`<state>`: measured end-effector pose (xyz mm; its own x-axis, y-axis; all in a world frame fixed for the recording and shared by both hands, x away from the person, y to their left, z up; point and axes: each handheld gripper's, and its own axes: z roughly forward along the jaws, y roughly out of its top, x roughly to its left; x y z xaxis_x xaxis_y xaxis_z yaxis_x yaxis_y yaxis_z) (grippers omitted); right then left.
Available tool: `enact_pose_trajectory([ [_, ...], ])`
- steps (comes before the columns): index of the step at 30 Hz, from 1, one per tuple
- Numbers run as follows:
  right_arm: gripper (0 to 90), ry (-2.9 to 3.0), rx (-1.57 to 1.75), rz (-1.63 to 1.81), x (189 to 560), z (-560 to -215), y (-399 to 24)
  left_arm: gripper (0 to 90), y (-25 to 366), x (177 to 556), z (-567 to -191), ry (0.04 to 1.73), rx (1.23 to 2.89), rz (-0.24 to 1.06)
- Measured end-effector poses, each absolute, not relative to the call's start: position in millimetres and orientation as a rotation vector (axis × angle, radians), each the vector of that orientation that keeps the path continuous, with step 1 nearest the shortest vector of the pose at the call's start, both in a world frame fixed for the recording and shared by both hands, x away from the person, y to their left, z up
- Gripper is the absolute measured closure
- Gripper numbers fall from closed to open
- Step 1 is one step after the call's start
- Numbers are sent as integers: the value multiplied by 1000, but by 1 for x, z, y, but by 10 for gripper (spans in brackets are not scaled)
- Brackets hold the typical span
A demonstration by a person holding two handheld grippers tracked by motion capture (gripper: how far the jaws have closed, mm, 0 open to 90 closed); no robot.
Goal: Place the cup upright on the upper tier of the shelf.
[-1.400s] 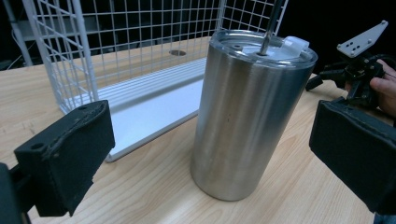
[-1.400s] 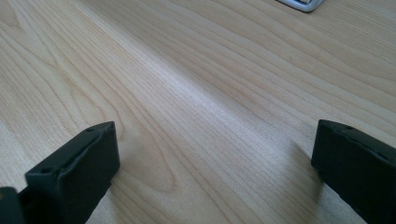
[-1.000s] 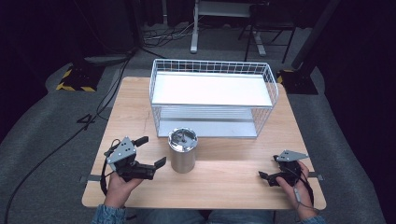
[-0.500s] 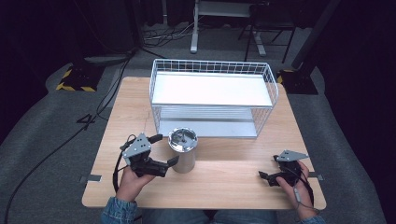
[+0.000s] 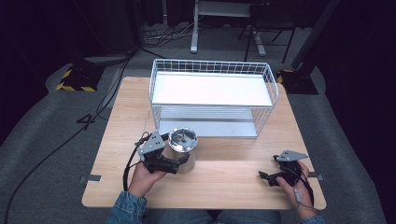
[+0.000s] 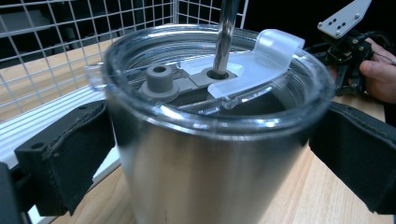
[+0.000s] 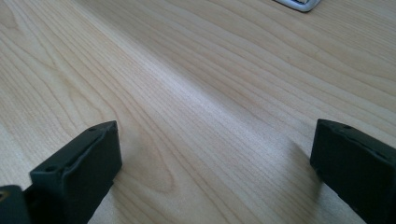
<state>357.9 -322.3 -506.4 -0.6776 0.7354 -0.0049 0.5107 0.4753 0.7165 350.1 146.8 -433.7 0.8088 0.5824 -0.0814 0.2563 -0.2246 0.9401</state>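
Now my left gripper (image 5: pixel 180 161) straddles the tumbler (image 5: pixel 182 148) at frame centre, jaws apart, right gripper (image 5: pixel 268 177) wide too; an off-centre squeeze could tip it.

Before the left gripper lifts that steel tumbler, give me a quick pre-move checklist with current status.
1. Left gripper straddles the stainless steel tumbler with clear lid, one black finger each side: ok.
2. Fingers pressed firmly on the wall: cannot tell.
3. Tumbler upright on the light wooden table: ok.
4. Clear lid seated on the rim: ok.
5. Right gripper open, apart from the tumbler: ok.
6. White wire two-tier rack stands just behind the tumbler; clearance for the lift: cannot tell.
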Motion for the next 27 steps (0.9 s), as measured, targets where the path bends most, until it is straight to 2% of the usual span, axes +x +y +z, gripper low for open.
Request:
enact_pose_trajectory([
  [18, 26, 2413, 1055, 1017, 358, -506, -322, 30, 131, 358, -443, 656, 1828, 395],
  [27, 58, 2408, 1043, 1025, 357, -506, -323, 35, 129, 355, -445, 657, 1804, 417],
])
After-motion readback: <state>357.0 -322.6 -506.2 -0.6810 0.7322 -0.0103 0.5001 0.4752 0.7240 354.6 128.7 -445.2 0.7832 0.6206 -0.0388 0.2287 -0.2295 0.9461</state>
